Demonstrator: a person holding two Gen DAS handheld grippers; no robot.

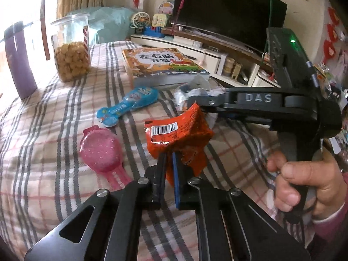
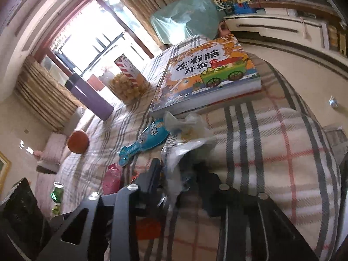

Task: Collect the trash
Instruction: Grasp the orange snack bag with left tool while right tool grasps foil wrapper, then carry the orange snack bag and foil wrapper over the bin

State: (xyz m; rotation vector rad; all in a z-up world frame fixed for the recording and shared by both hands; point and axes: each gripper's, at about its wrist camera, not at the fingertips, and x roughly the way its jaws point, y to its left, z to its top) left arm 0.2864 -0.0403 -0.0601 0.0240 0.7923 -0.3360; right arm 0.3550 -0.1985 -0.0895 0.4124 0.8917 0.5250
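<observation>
1. Progress, as I judge it: two pieces are in hand and none is binned yet. I see no bin.
2. My left gripper [image 1: 168, 158] has its jaws pinching the orange wrapper [image 1: 177, 134], lifted off the plaid worktop [image 1: 43, 130].
3. My right gripper [image 2: 177, 174] has its jaws closed on the clear plastic wrapper [image 2: 187, 130], at 1 o'clock from the orange one.
4. The orange wrapper's long axis runs 6 to 12 o'clock, barcode end toward 11.
</observation>
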